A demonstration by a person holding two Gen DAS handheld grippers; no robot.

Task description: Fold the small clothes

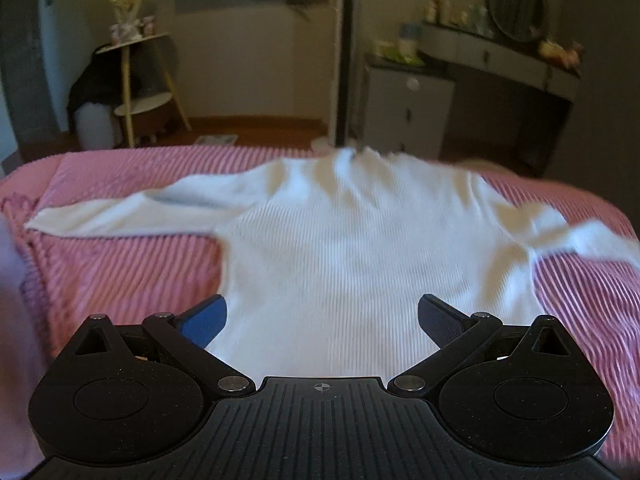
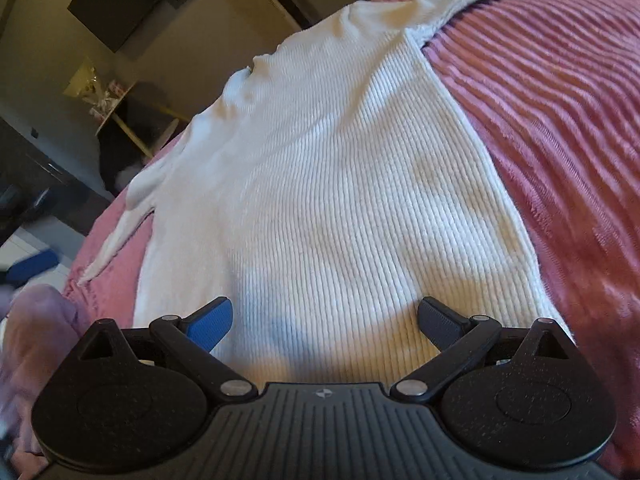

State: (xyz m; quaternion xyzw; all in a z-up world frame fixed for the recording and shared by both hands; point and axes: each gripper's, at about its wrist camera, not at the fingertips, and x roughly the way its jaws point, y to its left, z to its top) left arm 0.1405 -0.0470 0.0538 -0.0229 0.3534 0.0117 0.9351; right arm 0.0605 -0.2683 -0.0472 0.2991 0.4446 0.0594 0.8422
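A bedroom is seen, with a bed covered by a pink ribbed blanket. Past the bed, a small round shelf stand is seen on the left by the wall. A grey dressing table with a round mirror is seen on the right. Some small things are kept on that table, but they are too blurry to be told apart.

A white ribbed sweater is laid flat on the blanket, with its neck toward the far edge of the bed. One sleeve is stretched out to the left. The other sleeve is spread to the right and looks smeared in the left view.

The left tongs are held just above the near hem of the sweater. They are spread wide, and nothing is pinched between them. The right tongs are held over the lower part of the sweater too, closer to its right side. They are also spread wide, with nothing pinched. A bit of purple cloth is seen at the left edge of the right view.
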